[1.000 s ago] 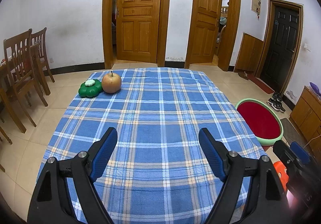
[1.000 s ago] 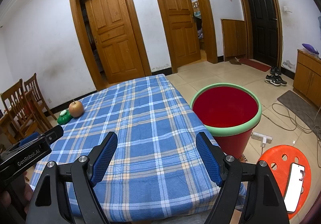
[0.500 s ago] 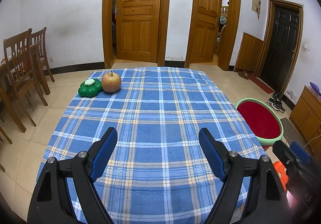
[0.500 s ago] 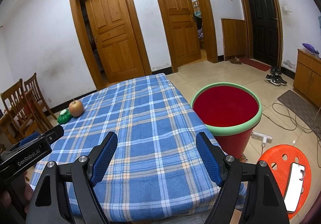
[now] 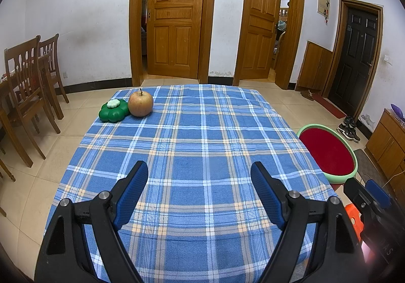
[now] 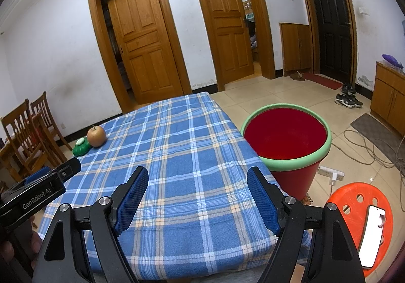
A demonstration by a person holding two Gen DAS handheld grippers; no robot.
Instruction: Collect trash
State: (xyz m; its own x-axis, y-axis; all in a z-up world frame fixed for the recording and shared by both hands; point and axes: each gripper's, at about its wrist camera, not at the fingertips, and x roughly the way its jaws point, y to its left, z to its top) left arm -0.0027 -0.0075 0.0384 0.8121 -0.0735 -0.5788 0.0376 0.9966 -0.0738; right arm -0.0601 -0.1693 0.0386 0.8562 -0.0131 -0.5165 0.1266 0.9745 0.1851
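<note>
An apple (image 5: pixel 140 105) and a green flower-shaped object (image 5: pixel 113 110) sit touching at the far left corner of the blue plaid table (image 5: pixel 202 146); both also show in the right wrist view, the apple (image 6: pixel 96 136) beside the green object (image 6: pixel 81 146). A red bin with a green rim (image 6: pixel 286 138) stands on the floor right of the table, also in the left wrist view (image 5: pixel 329 153). My left gripper (image 5: pixel 199 181) is open and empty over the table's near end. My right gripper (image 6: pixel 197 186) is open and empty over the near right part.
Wooden chairs (image 5: pixel 27 85) stand left of the table. An orange stool (image 6: pixel 359 214) with a phone (image 6: pixel 372 237) on it stands at the near right. Cables (image 6: pixel 374 146), a mat and shoes lie on the floor beyond the bin. The left gripper's body (image 6: pixel 38 191) shows at the right view's left edge.
</note>
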